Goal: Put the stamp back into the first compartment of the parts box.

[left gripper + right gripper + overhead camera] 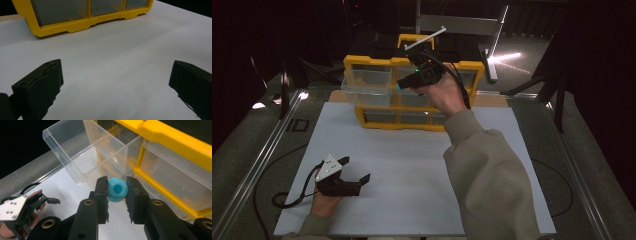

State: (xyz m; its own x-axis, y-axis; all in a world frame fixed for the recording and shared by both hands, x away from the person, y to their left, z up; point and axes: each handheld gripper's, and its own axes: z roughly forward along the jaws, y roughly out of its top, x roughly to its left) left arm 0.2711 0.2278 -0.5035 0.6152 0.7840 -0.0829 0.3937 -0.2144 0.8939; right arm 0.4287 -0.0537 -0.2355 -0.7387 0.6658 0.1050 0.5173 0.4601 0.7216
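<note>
A yellow drawer cabinet (362, 62) stands at the far middle of the white mat, with one clear drawer (367, 82) pulled out at its top left. My right gripper (404, 85) hovers in front of the cabinet, just right of that drawer, shut on a small turquoise ring (117, 189). The open drawer (82, 152) looks empty in the right gripper view, just beyond the ring. My left gripper (357, 170) rests low near the mat's front left, jaws wide open with nothing between them; its fingers (40, 87) frame bare mat and the cabinet base (75, 25).
The white mat (412, 170) covers the table between the two hands. Metal rails (257, 165) run along both table sides. A white bar (424, 39) lies on top of the cabinet. Dark stands and a bright floor patch (507, 57) lie behind.
</note>
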